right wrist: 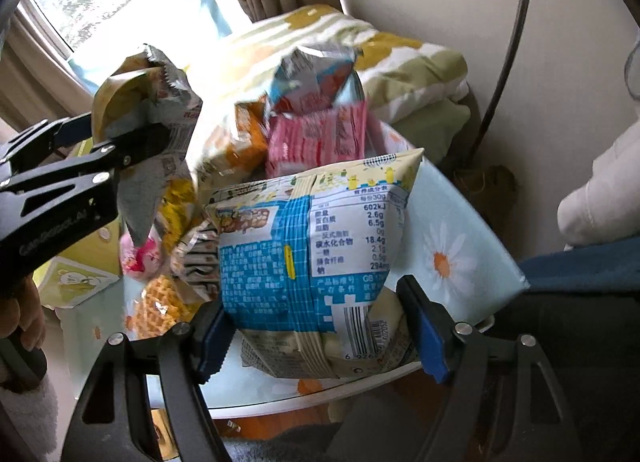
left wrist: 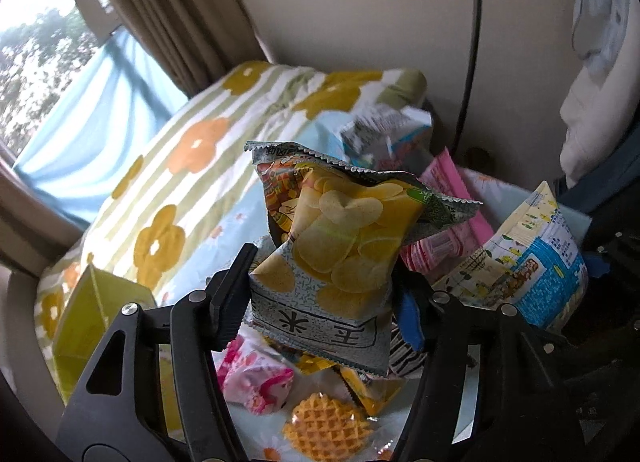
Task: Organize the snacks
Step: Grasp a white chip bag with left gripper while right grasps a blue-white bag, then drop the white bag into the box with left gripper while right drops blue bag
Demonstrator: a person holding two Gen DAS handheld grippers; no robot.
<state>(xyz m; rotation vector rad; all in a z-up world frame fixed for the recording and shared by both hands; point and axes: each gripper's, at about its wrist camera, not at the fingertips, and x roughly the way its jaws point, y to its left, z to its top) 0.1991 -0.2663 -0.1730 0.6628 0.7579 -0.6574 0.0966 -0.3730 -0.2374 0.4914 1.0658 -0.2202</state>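
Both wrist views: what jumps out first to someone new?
The left gripper is clamped on a crinkled yellow-and-grey foil chip bag, mid-frame in the left wrist view. The right gripper squeezes a blue-and-white snack bag with its nutrition label facing the camera. Beneath lies a round golden waffle biscuit in clear wrap on the daisy-print tabletop.

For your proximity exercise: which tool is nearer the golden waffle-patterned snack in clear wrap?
Left. The left tool hangs just above the waffle snack; the right tool is off beside it.

The chip bag [left wrist: 332,258] sits between the left fingers [left wrist: 236,294], raised over the waffle snack [left wrist: 326,428] on the surface [right wrist: 472,262]. Right of it, the popcorn bag [right wrist: 316,262] sits between the right fingers [right wrist: 428,334]. The pillow [left wrist: 192,166] lies behind the pile.
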